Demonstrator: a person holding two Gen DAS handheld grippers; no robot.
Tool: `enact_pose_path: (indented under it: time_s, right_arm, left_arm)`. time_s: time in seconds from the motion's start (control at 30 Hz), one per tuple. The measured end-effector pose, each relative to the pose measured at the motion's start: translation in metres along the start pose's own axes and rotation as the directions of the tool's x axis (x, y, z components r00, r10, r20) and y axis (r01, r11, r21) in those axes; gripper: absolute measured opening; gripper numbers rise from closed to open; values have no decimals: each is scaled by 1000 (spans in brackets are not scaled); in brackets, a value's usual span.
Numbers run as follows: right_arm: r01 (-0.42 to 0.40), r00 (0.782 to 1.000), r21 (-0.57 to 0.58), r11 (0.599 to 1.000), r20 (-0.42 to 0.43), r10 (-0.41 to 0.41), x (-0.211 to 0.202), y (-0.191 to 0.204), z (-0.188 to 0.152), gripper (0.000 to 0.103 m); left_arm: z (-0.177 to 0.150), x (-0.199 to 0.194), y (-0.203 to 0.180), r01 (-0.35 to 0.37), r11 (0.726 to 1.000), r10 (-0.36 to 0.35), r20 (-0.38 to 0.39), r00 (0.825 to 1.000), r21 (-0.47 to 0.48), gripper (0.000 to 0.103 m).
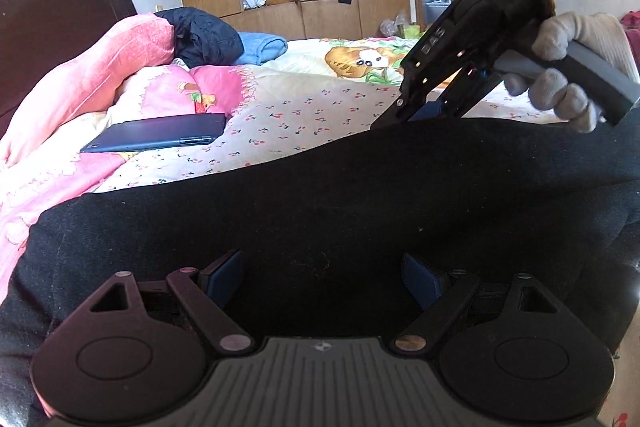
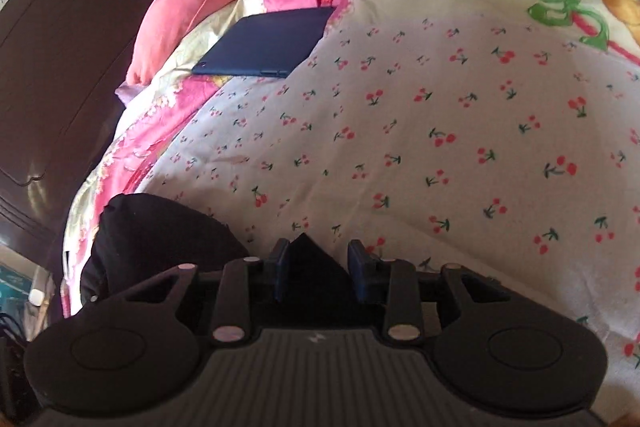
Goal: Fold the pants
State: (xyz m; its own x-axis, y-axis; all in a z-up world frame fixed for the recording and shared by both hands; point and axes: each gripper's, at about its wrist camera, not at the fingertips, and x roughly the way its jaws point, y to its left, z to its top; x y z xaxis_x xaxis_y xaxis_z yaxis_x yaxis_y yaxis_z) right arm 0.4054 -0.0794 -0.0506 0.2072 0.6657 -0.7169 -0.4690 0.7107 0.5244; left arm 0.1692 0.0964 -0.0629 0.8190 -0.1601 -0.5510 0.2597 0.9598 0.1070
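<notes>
Pants on bed, right gripper pinching fold

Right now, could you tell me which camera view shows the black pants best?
The left wrist view: the black pants spread across its whole width, with the right gripper at their far edge. The right wrist view shows only a dark bunch at lower left and a fabric peak between the gripper's blue pads.
</notes>
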Motion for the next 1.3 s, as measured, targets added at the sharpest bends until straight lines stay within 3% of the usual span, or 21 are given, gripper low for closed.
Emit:
enact_pose_path:
  time_s: [0.07,0.2,0.23,0.33,0.47,0.53,0.57,0.63,0.67,0.73,0.83,0.9,0.97,1.0,1.03,1.07,1.13,1.2,1.23,1.3]
  right_arm:
    - [-25,1000,-31,999,2,25,-5,6,-2,30]
    - [4,999,-52,999,-32,-6,2,19,-5,9]
    - [17,1000,-48,999,-24,-18,3,21,-6,8]
    - [22,996,-7,1000,86,-22,-7,24,-11,5]
    - [-66,948,132,989,317,21,-25,12,-17,3]
    - [-35,923,207,978,383,-48,-23,-2,-16,1]
    - [28,909,272,962,393,-138,-17,-13,-15,0]
    - [149,902,335,930,340,-267,-2,-29,-10,1]
    - [169,902,366,915,316,-293,0,-33,-10,1]
    - [126,890,308,943,384,-245,-19,-19,-20,1]
    - [152,864,186,971,452,-222,-54,21,-44,7]
    - [129,871,134,983,458,-177,-70,37,-71,7]
    - [143,897,156,977,397,-194,-71,36,-99,7]
    - [183,915,186,965,328,-236,-65,29,-109,7]
    - [253,917,237,938,249,-310,-57,20,-117,6]
    - [272,918,282,920,211,-336,-54,10,-124,1]
    - [224,913,313,923,265,-311,-70,10,-133,3]
    - [264,871,238,935,357,-337,-94,31,-144,9]
    - [290,865,179,940,372,-337,-101,40,-149,9]
    - [336,877,80,939,336,-343,-109,53,-162,11]
  left_arm:
    - [-2,-2,2,8,1000,-8,6,1000,-2,98]
    - [-4,-4,3,10,1000,-10,3,1000,-9,98]
    - [-5,-5,2,9,1000,-9,6,1000,-10,98]
    - [-6,-6,1,5,1000,-5,11,1000,-7,99]
    - [-7,-1,1,-15,1000,16,18,1000,-11,103]
    - [-8,1,-1,-33,999,33,13,999,-12,103]
    - [-9,3,-2,-37,999,37,5,999,-14,103]
    - [-10,2,-1,-36,999,36,-4,999,-29,103]
    - [-8,0,-1,-39,999,38,-12,999,-29,103]
    - [-6,-8,0,-62,998,62,-8,998,-15,103]
    - [-5,-21,3,-89,996,89,-7,996,-18,103]
    - [-7,-28,5,-97,995,96,-16,995,-35,103]
    - [-11,-30,3,-112,993,111,-37,993,-22,103]
    - [-13,-29,1,-117,993,116,-62,991,-15,103]
    - [-14,-28,1,-124,992,123,-79,989,-15,103]
    - [-14,-29,-1,-126,992,125,-88,988,-15,103]
    - [-11,-33,-5,-141,990,141,-93,986,7,103]
    - [-7,-42,-11,-149,988,152,-76,985,40,103]
    - [-7,-48,-13,-146,988,150,-71,986,58,103]
    - [-6,-59,-17,-122,989,127,-57,990,88,103]
